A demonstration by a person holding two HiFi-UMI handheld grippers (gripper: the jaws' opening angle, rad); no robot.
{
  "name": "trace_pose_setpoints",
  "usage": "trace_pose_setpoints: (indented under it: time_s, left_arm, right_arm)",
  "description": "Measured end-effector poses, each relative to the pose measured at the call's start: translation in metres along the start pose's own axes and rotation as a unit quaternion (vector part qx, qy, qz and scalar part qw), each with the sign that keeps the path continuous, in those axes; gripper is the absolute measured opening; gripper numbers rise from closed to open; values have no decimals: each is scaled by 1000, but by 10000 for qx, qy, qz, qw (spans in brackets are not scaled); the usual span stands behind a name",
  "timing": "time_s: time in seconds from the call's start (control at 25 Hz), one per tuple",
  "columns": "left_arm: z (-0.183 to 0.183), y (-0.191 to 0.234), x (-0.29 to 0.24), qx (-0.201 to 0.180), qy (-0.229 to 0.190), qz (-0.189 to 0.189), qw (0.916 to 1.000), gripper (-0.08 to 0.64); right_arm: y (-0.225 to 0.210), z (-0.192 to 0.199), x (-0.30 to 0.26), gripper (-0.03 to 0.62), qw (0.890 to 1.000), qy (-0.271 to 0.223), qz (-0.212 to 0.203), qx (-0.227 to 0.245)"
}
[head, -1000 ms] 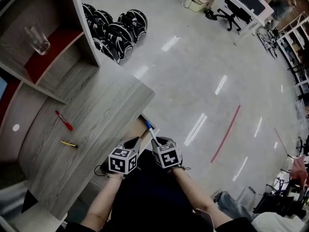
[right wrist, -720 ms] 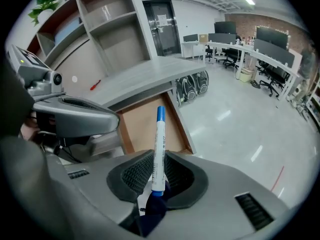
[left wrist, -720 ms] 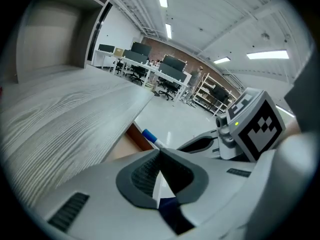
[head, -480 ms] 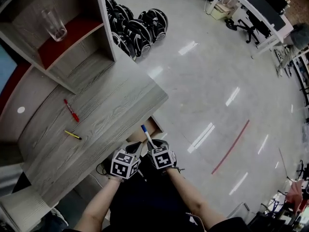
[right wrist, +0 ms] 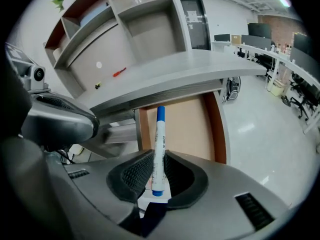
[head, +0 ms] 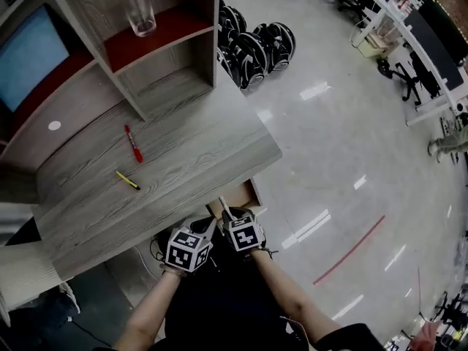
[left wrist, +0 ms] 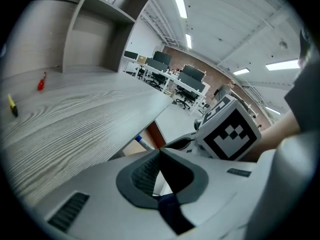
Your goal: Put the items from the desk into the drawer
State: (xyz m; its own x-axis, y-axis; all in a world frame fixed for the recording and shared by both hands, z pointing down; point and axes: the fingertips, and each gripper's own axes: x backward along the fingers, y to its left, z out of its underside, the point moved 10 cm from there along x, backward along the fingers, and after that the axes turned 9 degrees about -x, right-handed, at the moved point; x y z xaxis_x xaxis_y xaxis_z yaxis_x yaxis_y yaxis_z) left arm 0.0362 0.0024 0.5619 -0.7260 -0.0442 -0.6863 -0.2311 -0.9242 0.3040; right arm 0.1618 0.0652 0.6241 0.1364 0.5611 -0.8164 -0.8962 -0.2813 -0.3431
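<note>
R gripper (right wrist: 158, 156) pinching slim white marker (right wrist: 159, 134), blue cap fwd, aimed into open brown-board drawer (right wrist: 187, 126). L gripper (left wrist: 159, 154): ribbed jaws pressed together, empty. On grey wood-grain desk (head: 190, 159): red pen (head: 133, 143), yellow pen (head: 127, 180), apart.

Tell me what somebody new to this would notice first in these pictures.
First, the right gripper, shut on a white marker with a blue cap, pointing it down at the open drawer under the front edge of the desk. Next, a red pen and a smaller yellow pen lying apart on its grey top. Above them a clear glass stands upright on a red shelf.
</note>
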Motion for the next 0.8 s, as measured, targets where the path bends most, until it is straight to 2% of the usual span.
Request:
trace_pose_setpoints:
  time_s: [0.32, 0.64, 0.72, 0.76, 0.8]
  left_arm:
    - [11, 1, 13, 353, -169, -324, 9987, 14]
    - [12, 5, 19, 589, -330, -496, 9965, 14]
    - [13, 5, 19, 614, -354, -509, 9962, 14]
    - [12, 6, 19, 626, -364, -510, 9961, 14]
    - [12, 6, 19, 641, -374, -506, 9960, 14]
  right_arm:
    - [9, -8, -11, 58, 9990, 171, -151, 377]
    - [14, -19, -17, 67, 9979, 43, -239, 604]
    - [16, -19, -20, 172, 9971, 98, -391, 653]
    - [16, -17, -21, 207, 9966, 152, -474, 656]
    - [17, -16, -21, 213, 9962, 193, -543, 648]
